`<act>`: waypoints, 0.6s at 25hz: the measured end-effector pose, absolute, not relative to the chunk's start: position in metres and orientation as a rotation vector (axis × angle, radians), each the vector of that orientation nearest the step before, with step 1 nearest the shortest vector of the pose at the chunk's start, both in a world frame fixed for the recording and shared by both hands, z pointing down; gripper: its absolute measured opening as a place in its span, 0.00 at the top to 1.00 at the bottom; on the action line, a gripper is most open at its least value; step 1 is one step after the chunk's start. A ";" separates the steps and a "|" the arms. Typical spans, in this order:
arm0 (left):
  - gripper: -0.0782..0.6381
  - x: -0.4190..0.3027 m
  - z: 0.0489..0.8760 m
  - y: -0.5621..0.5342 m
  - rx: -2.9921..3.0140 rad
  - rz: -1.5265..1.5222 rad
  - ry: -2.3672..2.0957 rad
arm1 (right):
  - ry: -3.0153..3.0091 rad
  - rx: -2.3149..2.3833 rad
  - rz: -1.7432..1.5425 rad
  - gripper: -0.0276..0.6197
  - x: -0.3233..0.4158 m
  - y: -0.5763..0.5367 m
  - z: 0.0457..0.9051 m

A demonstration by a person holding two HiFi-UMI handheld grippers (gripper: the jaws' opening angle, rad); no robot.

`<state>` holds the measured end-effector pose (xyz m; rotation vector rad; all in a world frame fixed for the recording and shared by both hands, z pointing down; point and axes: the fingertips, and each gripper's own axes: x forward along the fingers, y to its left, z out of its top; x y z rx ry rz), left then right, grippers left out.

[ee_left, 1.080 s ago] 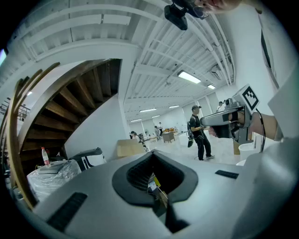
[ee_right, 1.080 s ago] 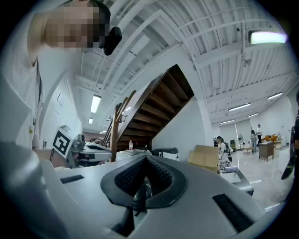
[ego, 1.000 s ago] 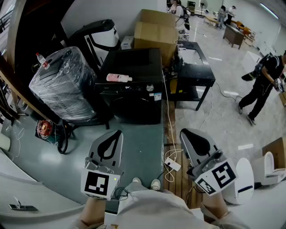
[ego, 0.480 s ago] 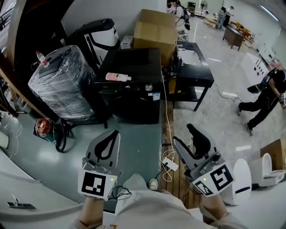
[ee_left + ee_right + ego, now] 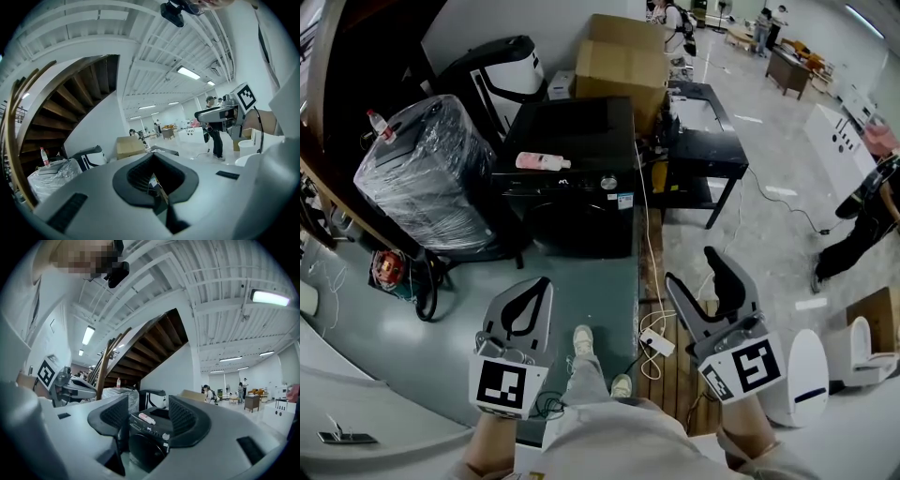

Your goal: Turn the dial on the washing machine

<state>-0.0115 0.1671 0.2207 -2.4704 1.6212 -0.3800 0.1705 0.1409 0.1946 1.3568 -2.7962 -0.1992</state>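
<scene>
Progress: I judge the task not started | dial (image 5: 607, 182) on the front panel of the black washing machine (image 5: 572, 202), well ahead of me, untouched | right gripper (image 5: 698, 274) jaws opening, nothing between | left gripper (image 5: 525, 305) jaws together, empty | remaining: approach, grasp dial, turn.

A grey-green floor (image 5: 591, 300) carries a black washing machine (image 5: 577, 211), which stands between a plastic-wrapped appliance (image 5: 422, 183) and a black table (image 5: 708, 150), with cardboard boxes (image 5: 623, 66) behind. A white power strip (image 5: 660, 344) lies on wooden planks (image 5: 670, 380) beside pale tiles (image 5: 769, 253).
</scene>
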 end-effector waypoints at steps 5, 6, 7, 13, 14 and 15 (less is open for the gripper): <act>0.87 -0.018 0.229 0.149 -2.471 -0.407 1.620 | -2.766 1.387 -0.181 0.53 0.165 0.117 0.203; 0.87 -0.021 0.232 0.145 -2.468 -0.423 1.605 | -2.762 1.403 -0.174 0.53 0.164 0.112 0.205; 0.87 -0.024 0.236 0.140 -2.466 -0.440 1.590 | -2.754 1.425 -0.168 0.53 0.163 0.106 0.206; 0.87 -0.049 0.246 0.102 -2.474 -0.436 1.602 | -2.723 1.463 -0.142 0.53 0.141 0.062 0.217; 0.87 -0.055 0.246 0.093 -2.477 -0.427 1.611 | -2.717 1.454 -0.139 0.53 0.134 0.054 0.220; 0.87 -0.060 0.245 0.084 -2.482 -0.410 1.629 | -2.710 1.446 -0.132 0.53 0.128 0.045 0.223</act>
